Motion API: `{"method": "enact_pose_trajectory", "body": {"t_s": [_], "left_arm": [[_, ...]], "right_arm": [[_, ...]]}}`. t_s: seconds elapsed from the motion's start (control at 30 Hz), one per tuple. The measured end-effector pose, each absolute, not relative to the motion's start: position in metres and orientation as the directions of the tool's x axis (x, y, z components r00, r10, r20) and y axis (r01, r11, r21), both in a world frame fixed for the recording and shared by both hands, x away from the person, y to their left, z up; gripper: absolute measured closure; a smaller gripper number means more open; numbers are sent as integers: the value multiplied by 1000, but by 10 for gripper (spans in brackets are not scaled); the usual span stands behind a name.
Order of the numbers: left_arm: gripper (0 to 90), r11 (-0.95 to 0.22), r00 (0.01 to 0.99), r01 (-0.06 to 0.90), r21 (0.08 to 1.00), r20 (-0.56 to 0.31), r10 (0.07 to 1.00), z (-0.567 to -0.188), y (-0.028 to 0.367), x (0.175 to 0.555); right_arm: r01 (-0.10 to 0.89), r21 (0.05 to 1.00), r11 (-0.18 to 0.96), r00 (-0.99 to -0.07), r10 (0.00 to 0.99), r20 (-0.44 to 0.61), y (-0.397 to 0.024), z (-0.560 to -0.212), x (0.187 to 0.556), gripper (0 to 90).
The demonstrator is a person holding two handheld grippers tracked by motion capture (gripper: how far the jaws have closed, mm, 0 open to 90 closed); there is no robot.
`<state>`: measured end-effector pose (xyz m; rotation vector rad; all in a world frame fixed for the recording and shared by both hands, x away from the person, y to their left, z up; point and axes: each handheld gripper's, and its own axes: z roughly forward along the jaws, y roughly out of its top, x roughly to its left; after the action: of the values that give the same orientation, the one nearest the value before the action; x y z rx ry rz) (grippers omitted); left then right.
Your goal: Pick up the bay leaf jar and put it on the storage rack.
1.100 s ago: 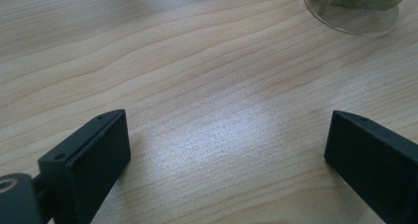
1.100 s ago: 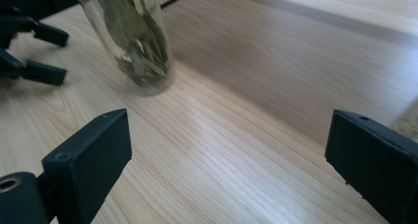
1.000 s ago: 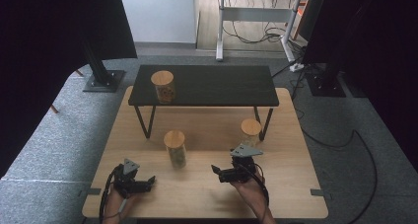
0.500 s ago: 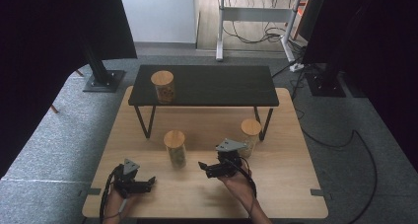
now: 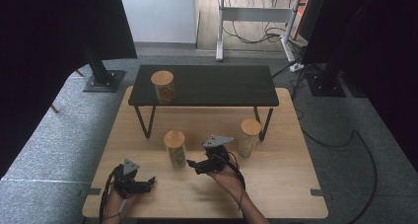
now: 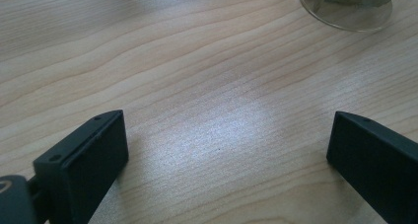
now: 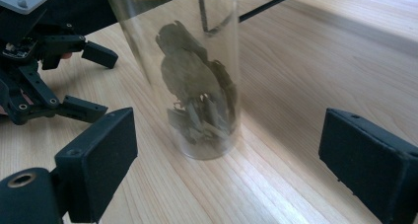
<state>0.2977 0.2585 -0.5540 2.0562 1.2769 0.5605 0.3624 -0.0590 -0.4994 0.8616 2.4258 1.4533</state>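
Right tool nearing middle jar, jaws apart

Left tool [image 5: 148,183] rests low on the bench [image 5: 286,184], jaws apart, nothing between. Right tool [image 7: 226,160] jaws apart, just been closing, not touching middle jar [image 7: 197,81] ahead. Second jar [image 5: 250,136] right of it; third jar [image 5: 163,86] on black shelf [image 5: 222,83].

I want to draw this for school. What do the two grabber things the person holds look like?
Both are black. The left gripper and the right gripper each carry a grey three-cornered plate on top and trail a black cable. Up close, the jaws end in chunky, flat black blocks with small screw holes, joined by thin black bars. The forearms are bare, with no sleeves in sight.
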Motion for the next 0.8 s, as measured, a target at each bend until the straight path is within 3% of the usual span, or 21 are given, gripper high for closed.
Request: {"method": "enact_pose_trajectory", "body": {"t_s": [0.4, 0.8], "left_arm": [[18, -318, 435, 624, 714, 20, 900, -554, 258, 298], [18, -318, 435, 624, 713, 21, 900, -554, 258, 298]], "right_arm": [[327, 853, 407, -851, 519, 79, -31, -497, 369, 80], [326, 848, 418, -868, 489, 93, -11, -500, 375, 106]]}}
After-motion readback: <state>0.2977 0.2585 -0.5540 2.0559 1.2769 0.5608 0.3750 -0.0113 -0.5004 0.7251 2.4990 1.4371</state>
